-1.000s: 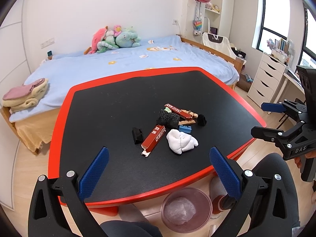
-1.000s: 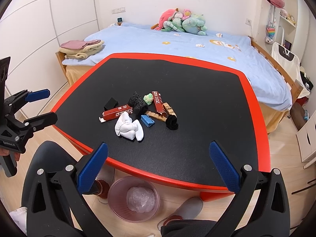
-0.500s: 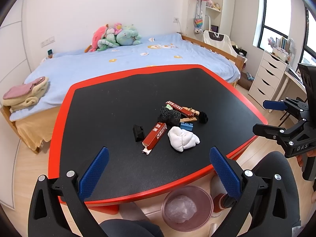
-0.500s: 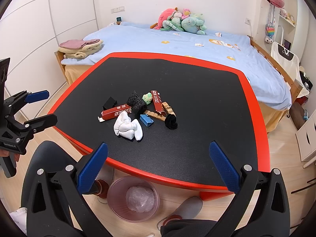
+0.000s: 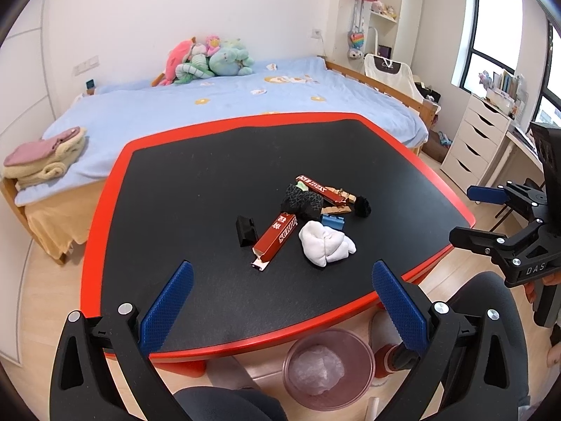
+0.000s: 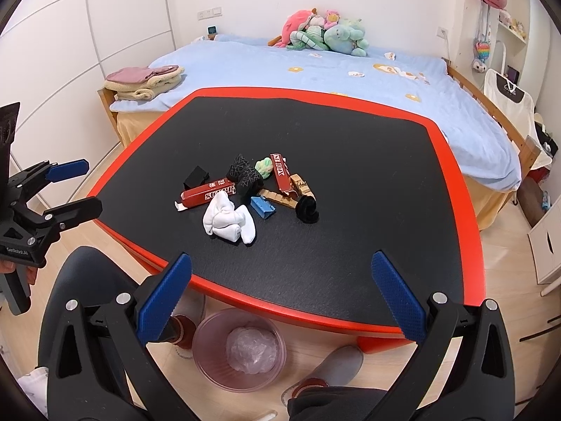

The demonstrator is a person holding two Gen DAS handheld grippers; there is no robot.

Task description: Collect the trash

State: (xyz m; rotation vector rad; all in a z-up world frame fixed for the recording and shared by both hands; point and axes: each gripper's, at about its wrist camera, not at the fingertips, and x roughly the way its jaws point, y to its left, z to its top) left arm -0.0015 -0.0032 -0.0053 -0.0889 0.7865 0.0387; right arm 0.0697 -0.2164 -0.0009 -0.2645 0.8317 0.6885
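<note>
While a blue bed (image 5: 245, 105) sits behind it, the black counter (image 5: 196, 189) with a red rim holds a trash pile. Its red box (image 5: 276, 238) points from the near edge toward the bed. Both the left hand-held gripper (image 5: 280, 301) and the right hand-held gripper (image 6: 280, 294) are wide, holding nothing.

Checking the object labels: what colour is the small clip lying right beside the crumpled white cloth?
Blue. The clip shows best in the right wrist view, touching the white cloth.
</note>
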